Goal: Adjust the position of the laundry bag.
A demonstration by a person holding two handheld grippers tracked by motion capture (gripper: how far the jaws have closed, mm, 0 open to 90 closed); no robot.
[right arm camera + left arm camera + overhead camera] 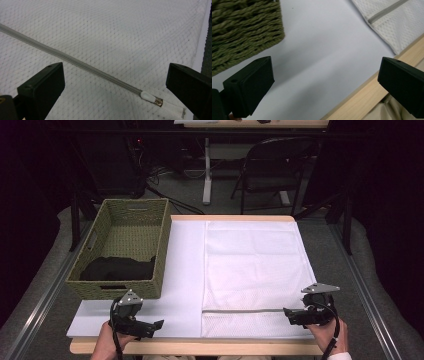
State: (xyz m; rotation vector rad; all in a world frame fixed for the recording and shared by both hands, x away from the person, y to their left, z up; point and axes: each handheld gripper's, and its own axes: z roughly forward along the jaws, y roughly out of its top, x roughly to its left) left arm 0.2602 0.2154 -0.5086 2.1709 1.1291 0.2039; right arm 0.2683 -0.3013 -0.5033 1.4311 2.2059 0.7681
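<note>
Your right gripper (pixel 289 312) hovers over the near right end of the white mesh laundry bag (pixel 255 265), its jaws spread wide with nothing between the pads. In the right gripper view the bag's grey zipper (pixel 75 62) runs slantwise across the gap between the jaws, and the white zipper pull (pixel 150 98) lies just inside the right-hand jaw, not touched by either one.

Your left gripper (pixel 156 326) is also spread wide and empty, low over the white sheet (pixel 185 270) that covers the worktop (pixel 200 347). In the left gripper view, the near corner of the green woven basket (pixel 242 30) sits just beyond the left-hand jaw, and the corner of the mesh bag lies well ahead of the right-hand jaw, close to the wooden worktop edge. A black cloth (pixel 117 268) lies inside the basket at its near end, beyond your left gripper. The two grippers are well apart, one at each near corner of the sheet.
</note>
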